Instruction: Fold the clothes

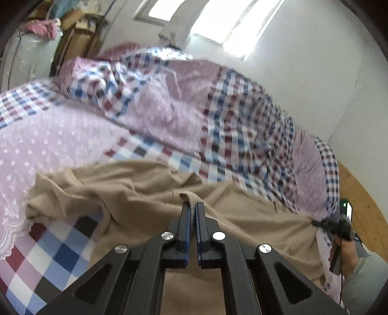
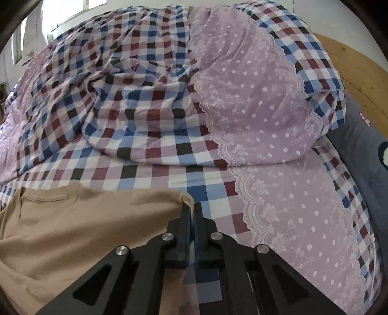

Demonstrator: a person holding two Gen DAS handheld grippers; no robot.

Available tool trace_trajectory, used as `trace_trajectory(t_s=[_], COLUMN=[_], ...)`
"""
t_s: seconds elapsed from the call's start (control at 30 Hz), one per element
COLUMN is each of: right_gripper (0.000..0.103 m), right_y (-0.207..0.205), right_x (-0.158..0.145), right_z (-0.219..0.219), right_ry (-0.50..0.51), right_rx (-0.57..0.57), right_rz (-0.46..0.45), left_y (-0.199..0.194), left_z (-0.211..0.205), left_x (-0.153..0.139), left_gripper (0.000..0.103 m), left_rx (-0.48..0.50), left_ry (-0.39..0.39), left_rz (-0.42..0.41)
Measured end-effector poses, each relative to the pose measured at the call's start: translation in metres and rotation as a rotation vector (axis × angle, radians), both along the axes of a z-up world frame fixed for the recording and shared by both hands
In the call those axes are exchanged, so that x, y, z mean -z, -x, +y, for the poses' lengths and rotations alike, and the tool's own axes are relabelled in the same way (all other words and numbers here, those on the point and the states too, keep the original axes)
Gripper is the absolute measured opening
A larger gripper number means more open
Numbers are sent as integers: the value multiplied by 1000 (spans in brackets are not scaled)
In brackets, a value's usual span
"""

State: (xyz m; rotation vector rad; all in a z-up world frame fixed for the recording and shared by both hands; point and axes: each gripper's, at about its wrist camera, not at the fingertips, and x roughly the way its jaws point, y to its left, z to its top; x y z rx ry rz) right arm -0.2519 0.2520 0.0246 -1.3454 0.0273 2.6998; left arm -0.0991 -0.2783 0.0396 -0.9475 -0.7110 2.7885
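A beige garment (image 1: 145,191) lies spread and wrinkled on the checked bed. My left gripper (image 1: 193,208) is shut on a fold of its near edge, a tab of cloth sticking up between the fingers. At the right of the left wrist view, my right gripper (image 1: 322,224) pinches another corner of the same garment, held by a hand (image 1: 346,256). In the right wrist view the beige garment (image 2: 84,218) fills the lower left, and my right gripper (image 2: 191,210) is shut on its corner.
A checked and lilac dotted duvet (image 2: 150,84) is heaped behind the garment. A wooden headboard (image 2: 351,63) and a grey pillow (image 2: 363,150) are at the right. White wall and windows (image 1: 218,21) lie beyond; boxes (image 1: 80,36) stand far left.
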Motion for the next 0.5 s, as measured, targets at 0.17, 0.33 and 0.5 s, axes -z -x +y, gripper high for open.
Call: trace_trajectory(t_s=[0.17,0.33,0.5], right_gripper=[28,35,40], right_y=[3,-42,-127], right_x=[25,-13,-44], right_z=[8,2,-4], right_ry=[-50,-70,75], right_rx=[24,-29,-99], right_rz=[-96,25,94], left_y=[30,11,-7], left_z=[-14,-24,-9], left_x=[48,33,32], left_gripper=[14,67,66], left_rx=[7,22,75], left_ry=[-108,-171,-180], left_rz=[-273,-190,-257])
